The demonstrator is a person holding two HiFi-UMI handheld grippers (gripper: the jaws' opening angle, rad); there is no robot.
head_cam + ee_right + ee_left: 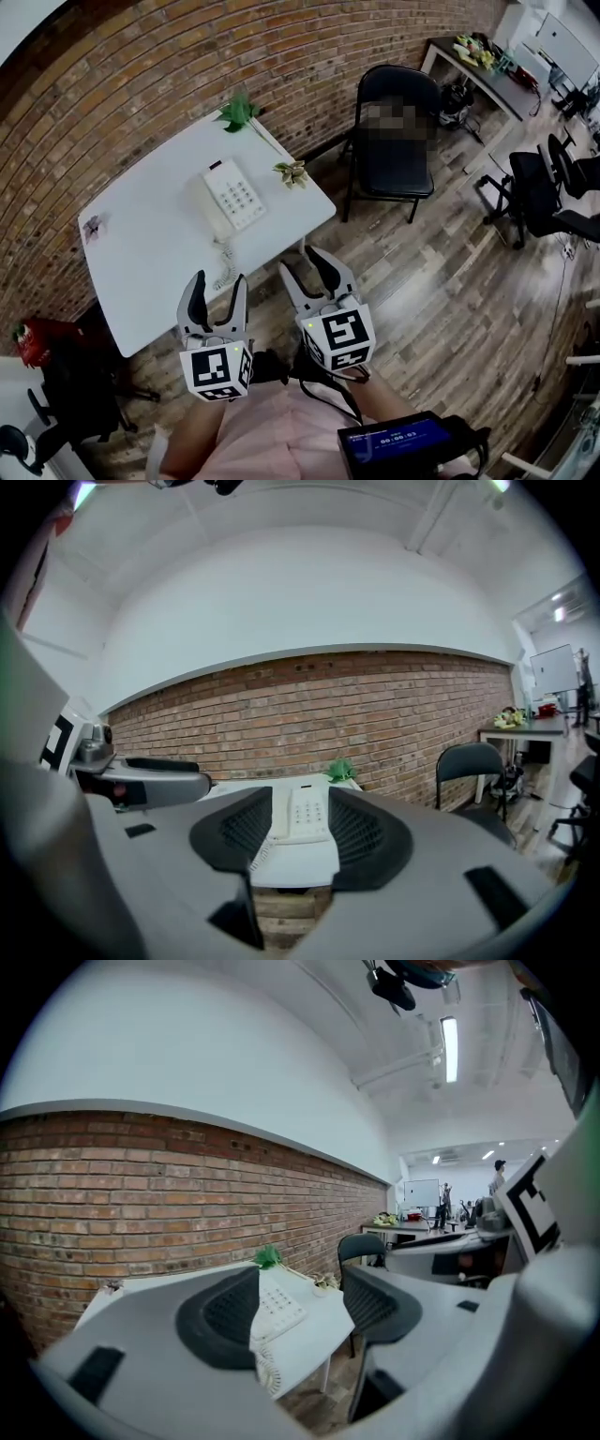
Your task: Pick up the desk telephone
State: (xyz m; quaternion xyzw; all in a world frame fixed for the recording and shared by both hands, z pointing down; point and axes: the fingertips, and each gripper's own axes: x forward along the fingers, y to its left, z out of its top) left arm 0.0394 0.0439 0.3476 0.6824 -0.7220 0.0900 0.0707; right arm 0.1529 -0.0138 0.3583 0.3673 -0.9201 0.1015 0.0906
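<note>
A white desk telephone (pixel 228 198) with a keypad and a coiled cord lies on the white table (pixel 150 262), its handset along its left side. Both grippers hang in front of the table's near edge, short of the phone. My left gripper (pixel 218 288) is open with nothing between its fingers; through it the left gripper view shows the telephone (pixel 277 1309) ahead. My right gripper (pixel 307 264) is also open and empty, and in the right gripper view the telephone (pixel 307 815) sits framed between its pads.
Small green plants stand at the table's far corner (pixel 240 112) and right edge (pixel 292 172). A black folding chair (pixel 394 131) stands to the right of the table on the wood floor. A brick wall (pixel 169 66) runs behind the table. An office chair (pixel 539 183) and a desk (pixel 478 66) lie further right.
</note>
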